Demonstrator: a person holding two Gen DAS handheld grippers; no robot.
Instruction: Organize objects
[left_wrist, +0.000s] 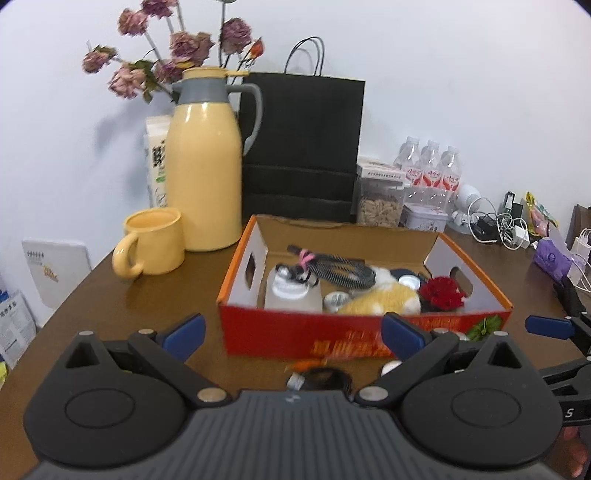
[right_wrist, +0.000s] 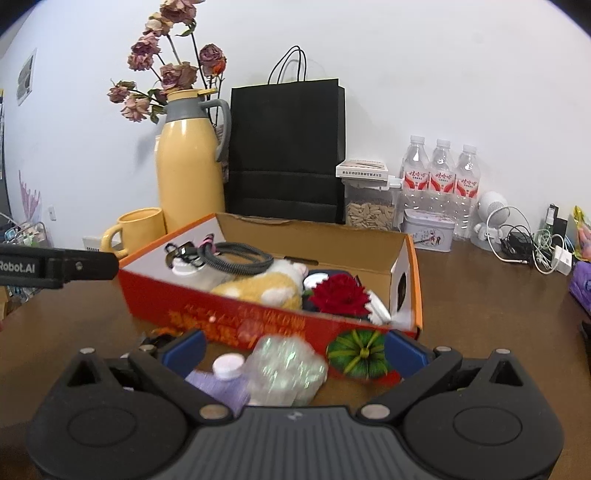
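Orange cardboard box (left_wrist: 364, 332) near table (left_wrist: 110, 306) centre, open-topped, already holding black coiled cable (left_wrist: 332, 267), white bottle (left_wrist: 291, 291), yellow-and-white plush (left_wrist: 380, 299) and red flower (left_wrist: 443, 291). Left gripper (left_wrist: 293, 334) low over the tabletop just before the box's near wall, blue pads spread wide, nothing between them; below the gap, a small dark round item with a pale cap (left_wrist: 317, 378), too blurred to identify. Right gripper (right_wrist: 293, 349) likewise splayed open in front of the box. Seen only from the right wrist: lilac bottle with white cap (right_wrist: 223, 376), crinkled iridescent packet (right_wrist: 286, 371) touching it, and green ribbed ball (right_wrist: 356, 354) beside that, all 3 on the table between the fingers and against the box front; possibly the ball overlaps printed box art, hard to say. Seen only from the left wrist: full yellow mug (left_wrist: 153, 242) beside yellow thermos (left_wrist: 205, 162). Behind the box in both views: black paper bag (right_wrist: 286, 151), dried roses (right_wrist: 166, 70), 3 water bottles (right_wrist: 441, 177), seed jar (right_wrist: 369, 206), tangled chargers (right_wrist: 532, 245).
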